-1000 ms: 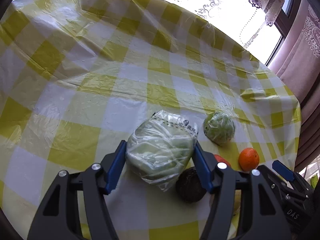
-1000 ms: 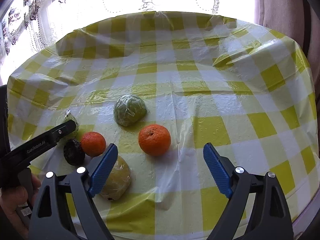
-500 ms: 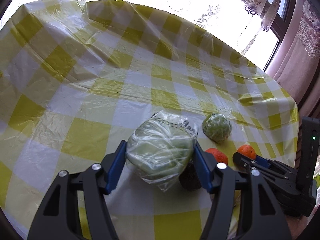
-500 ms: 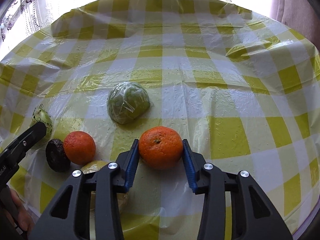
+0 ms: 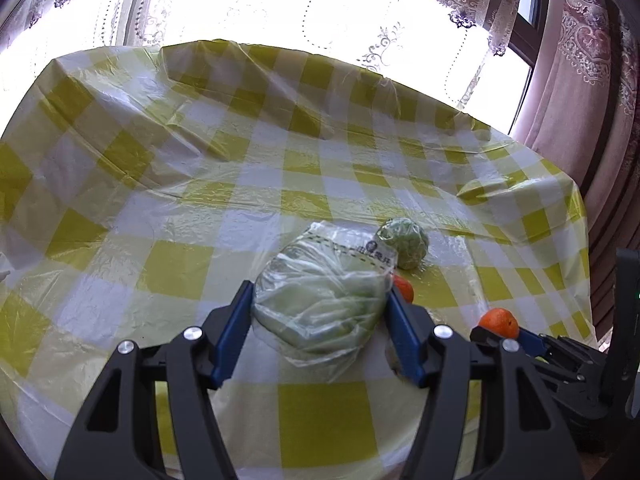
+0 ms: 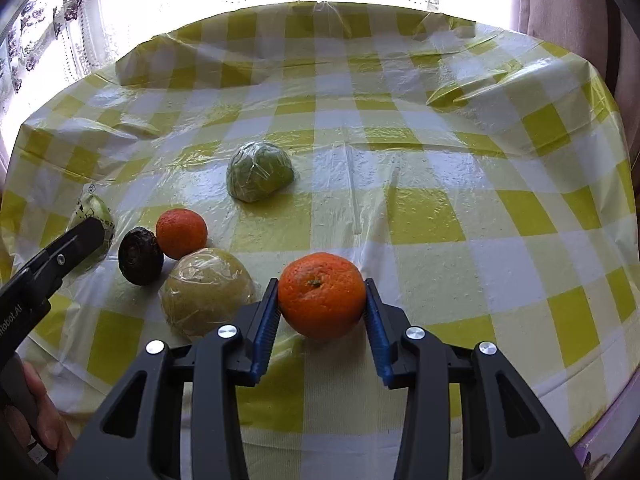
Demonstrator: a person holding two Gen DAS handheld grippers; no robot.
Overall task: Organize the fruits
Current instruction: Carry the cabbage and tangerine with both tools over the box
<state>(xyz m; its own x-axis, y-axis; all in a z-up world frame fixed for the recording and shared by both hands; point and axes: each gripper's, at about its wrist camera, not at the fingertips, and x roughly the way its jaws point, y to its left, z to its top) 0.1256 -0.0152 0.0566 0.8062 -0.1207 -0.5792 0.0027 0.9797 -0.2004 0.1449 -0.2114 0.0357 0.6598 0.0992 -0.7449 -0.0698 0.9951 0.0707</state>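
My left gripper [image 5: 320, 320] is shut on a pale green cabbage in a clear plastic bag [image 5: 320, 296] and holds it just above the checked tablecloth. My right gripper [image 6: 320, 308] is shut on an orange [image 6: 322, 294], lifted slightly off the cloth; the orange also shows in the left wrist view [image 5: 498, 322]. On the table lie a second orange [image 6: 181, 232], a dark round fruit [image 6: 140, 256], a wrapped yellow-green fruit [image 6: 206, 290] and a wrapped green half cabbage [image 6: 260, 176].
The table wears a yellow and white checked cloth under clear plastic [image 6: 440, 184]. Its right edge [image 5: 584, 280] drops off beside pink curtains [image 5: 580, 92]. A bright window with lace curtains [image 5: 280, 4] lies behind the far edge.
My right gripper closed on the orange and raised it toward me. My left gripper kept its hold on the bagged cabbage and lifted and tilted up, showing more of the window.
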